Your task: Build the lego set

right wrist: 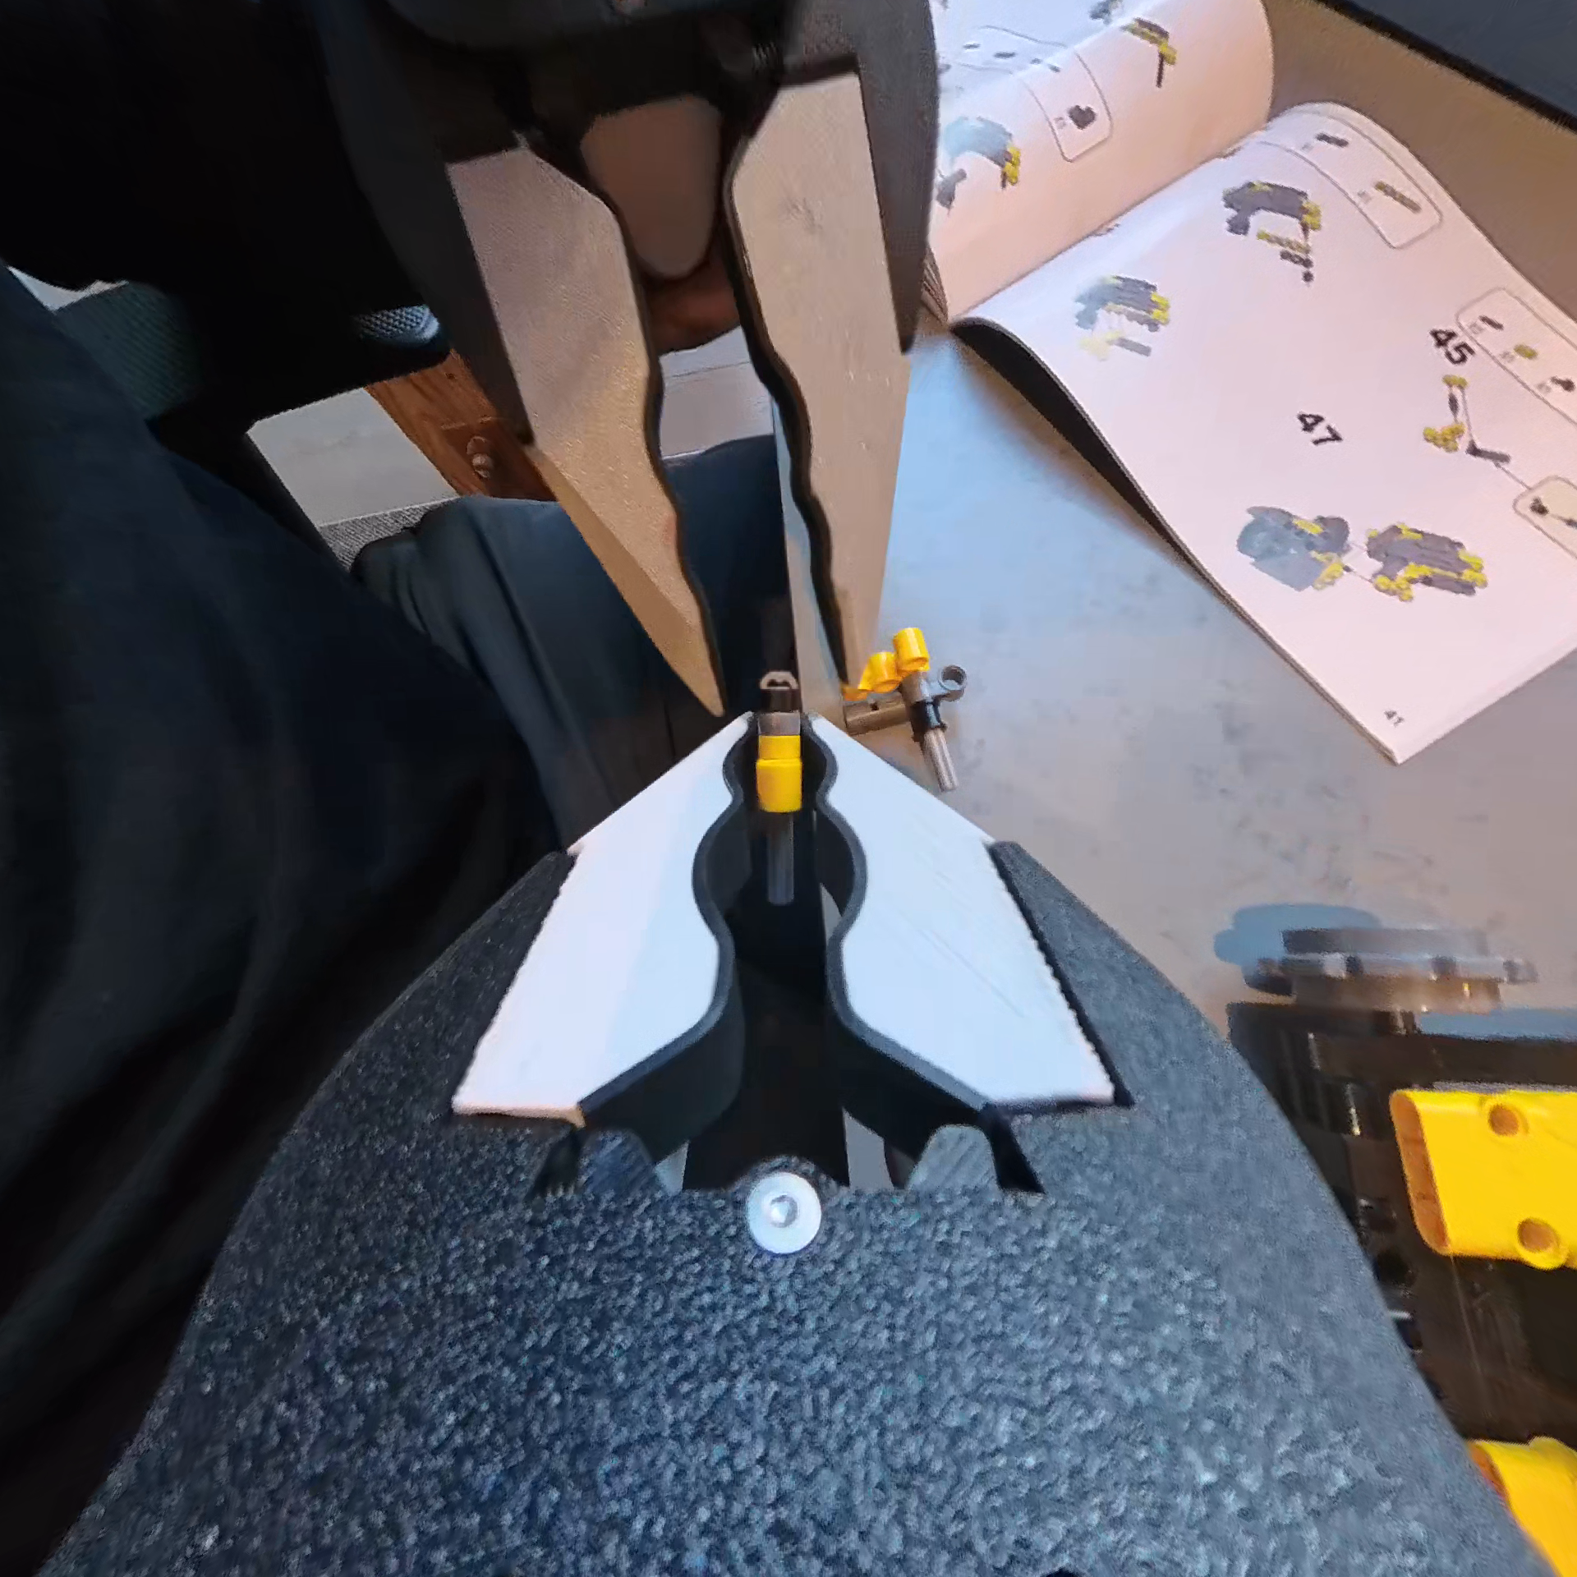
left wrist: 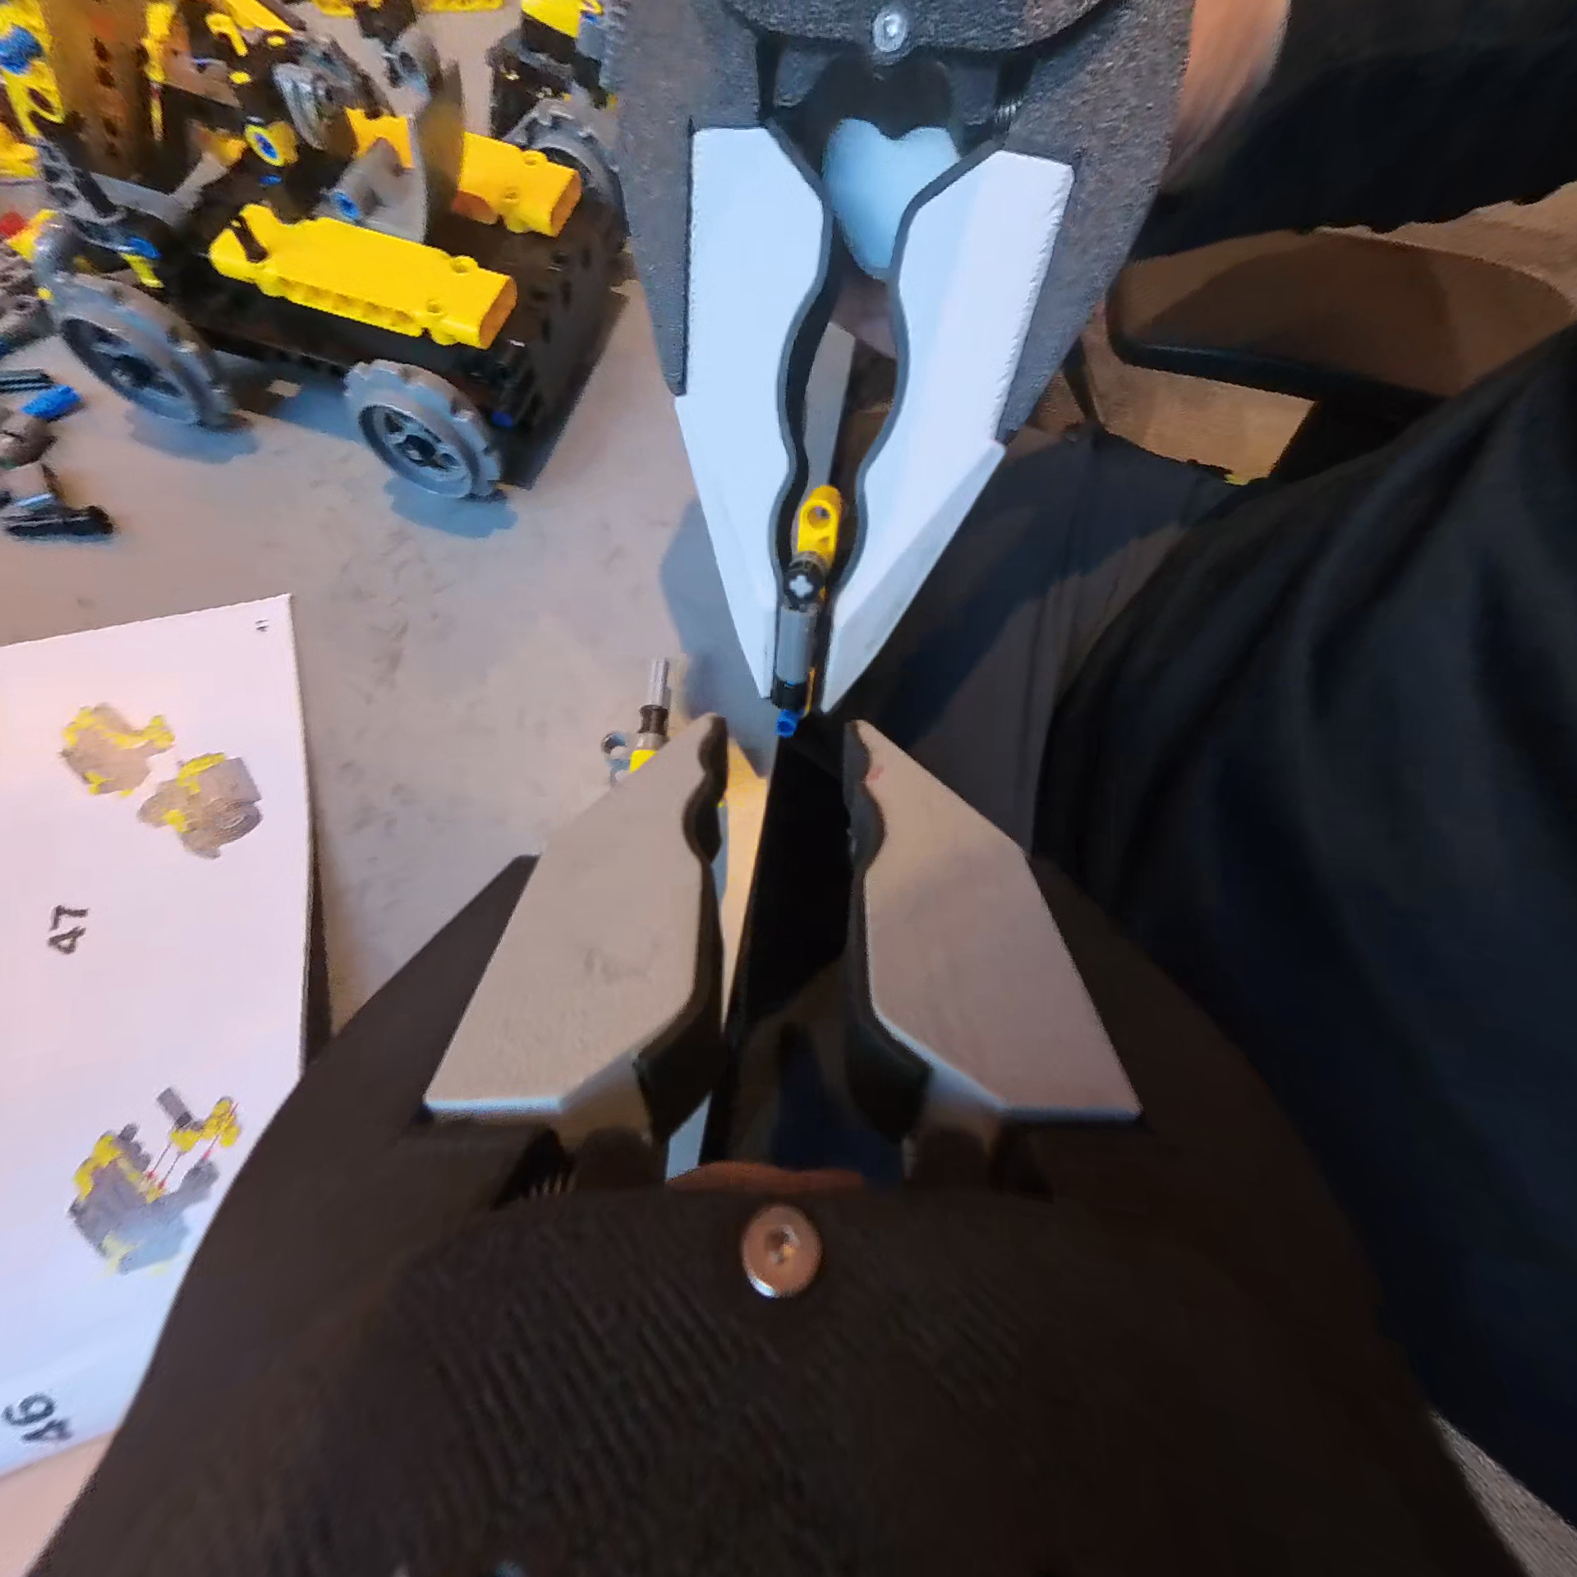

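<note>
My right gripper (right wrist: 781, 721), with white fingers, is shut on a small brick assembly (right wrist: 778, 772): a yellow connector on a black axle with a grey sleeve. In the left wrist view the right gripper (left wrist: 798, 704) comes down from the top with that assembly (left wrist: 806, 589), whose blue end pokes out of the tips. My left gripper (left wrist: 789, 734) is open and empty, tip to tip with the right one. In the right wrist view the left gripper (right wrist: 781, 691) flanks the assembly's end. A second small yellow and grey assembly (right wrist: 913, 700) lies on the table, also seen beside the left finger (left wrist: 644, 734).
An open instruction booklet (left wrist: 154, 853) lies on the grey table (left wrist: 469, 683); it also shows at the right (right wrist: 1280, 384). A large yellow and black wheeled brick model (left wrist: 341, 282) stands behind, with loose parts near it, and at the lower right (right wrist: 1451, 1152). A person's dark clothing (left wrist: 1280, 768) fills the table's edge side. The grippers are tip to tip, or close to it.
</note>
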